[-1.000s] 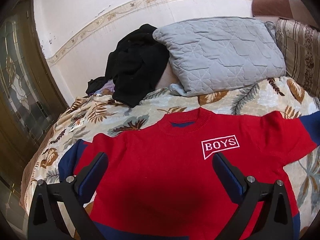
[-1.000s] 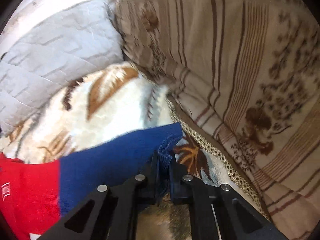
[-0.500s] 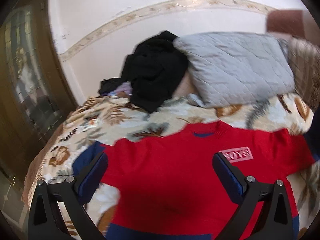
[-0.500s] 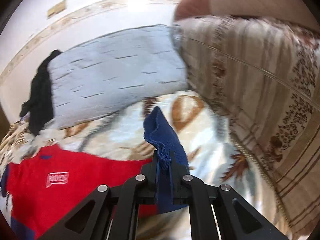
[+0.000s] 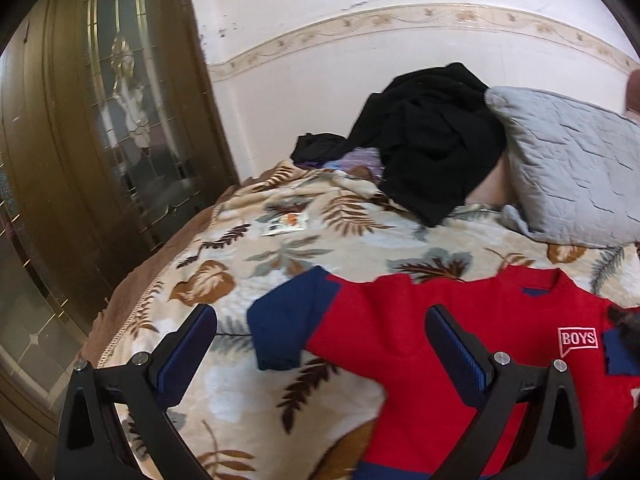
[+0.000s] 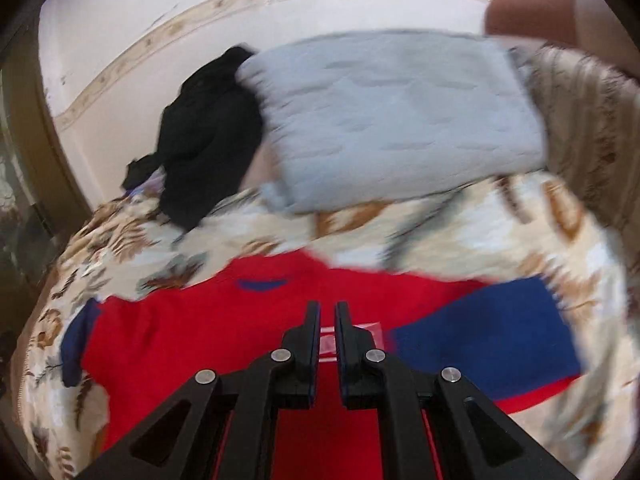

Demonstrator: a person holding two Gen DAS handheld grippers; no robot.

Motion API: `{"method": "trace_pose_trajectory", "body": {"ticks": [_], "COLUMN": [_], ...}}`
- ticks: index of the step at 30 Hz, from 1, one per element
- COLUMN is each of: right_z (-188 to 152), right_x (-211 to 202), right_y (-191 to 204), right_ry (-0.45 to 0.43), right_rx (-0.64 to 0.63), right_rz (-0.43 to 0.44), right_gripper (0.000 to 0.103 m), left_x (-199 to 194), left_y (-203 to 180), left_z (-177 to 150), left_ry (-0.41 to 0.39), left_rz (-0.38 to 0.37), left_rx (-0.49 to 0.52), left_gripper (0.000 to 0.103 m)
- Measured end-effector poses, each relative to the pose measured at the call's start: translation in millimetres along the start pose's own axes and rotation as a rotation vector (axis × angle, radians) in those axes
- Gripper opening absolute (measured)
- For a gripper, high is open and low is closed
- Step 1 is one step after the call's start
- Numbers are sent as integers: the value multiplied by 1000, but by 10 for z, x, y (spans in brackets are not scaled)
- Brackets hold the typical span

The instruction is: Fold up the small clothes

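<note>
A red sweater point(image 5: 440, 340) with a white BOYS patch lies flat on the leaf-print blanket point(image 5: 240, 264). Its left blue sleeve point(image 5: 288, 328) is spread out. My left gripper point(image 5: 320, 310) hangs open above that sleeve and shoulder, with nothing between its fingers. The other blue sleeve point(image 6: 480, 340) lies folded in across the red sweater point(image 6: 200, 340). Its cuff ends beside my right gripper point(image 6: 327, 306). That gripper is shut over the patch, and no cloth shows in the thin gap between its fingers.
A heap of black clothes point(image 5: 432, 148) and a grey quilted pillow point(image 5: 572, 168) lie at the head of the bed. A striped cushion point(image 6: 592, 120) stands at the right. A wooden door with glass point(image 5: 120, 120) flanks the bed's left edge. A small card point(image 5: 286, 222) rests on the blanket.
My right gripper swept left from the bed's right side, carrying the blue sleeve over the sweater's chest; the cloth no longer shows between its fingers. My left gripper moved left toward the other sleeve.
</note>
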State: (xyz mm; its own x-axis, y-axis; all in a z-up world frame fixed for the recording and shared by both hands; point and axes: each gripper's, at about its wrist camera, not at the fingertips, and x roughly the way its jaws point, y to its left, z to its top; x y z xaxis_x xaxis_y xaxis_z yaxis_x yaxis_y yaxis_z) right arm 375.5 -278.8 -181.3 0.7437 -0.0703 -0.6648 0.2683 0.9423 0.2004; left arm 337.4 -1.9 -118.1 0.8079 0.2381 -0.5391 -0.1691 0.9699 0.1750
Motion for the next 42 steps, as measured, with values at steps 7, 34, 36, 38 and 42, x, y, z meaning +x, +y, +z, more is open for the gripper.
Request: {"method": "trace_pose_trajectory", "body": {"ticks": [7,34,36,38,42], "right_z": [-224,-481,-477,-481,-480], "right_x": [-65,-1024,-1052,-1062,-1101], "right_y": [149,-2270,-2287,-2338,-2443], "right_ry": [10,-135,-143,-141,-152], "right_rx": [112,268,250,247,236], "right_rz": [133,-308,-319,-320,-363], "right_gripper": [11,42,42,42,42], "left_x": [12,166,273,327,289], "left_y": [-207,-3158,-3290,-3379,-3531], "left_z": [-46,-841,-862,-880,-870], "left_ry": [75,311,372,392,398], "left_rz": [-220,-528,-558,-571,-666], "left_rx": [-7,329,319,304,280], "left_gripper": [103,60,50,50,48]}}
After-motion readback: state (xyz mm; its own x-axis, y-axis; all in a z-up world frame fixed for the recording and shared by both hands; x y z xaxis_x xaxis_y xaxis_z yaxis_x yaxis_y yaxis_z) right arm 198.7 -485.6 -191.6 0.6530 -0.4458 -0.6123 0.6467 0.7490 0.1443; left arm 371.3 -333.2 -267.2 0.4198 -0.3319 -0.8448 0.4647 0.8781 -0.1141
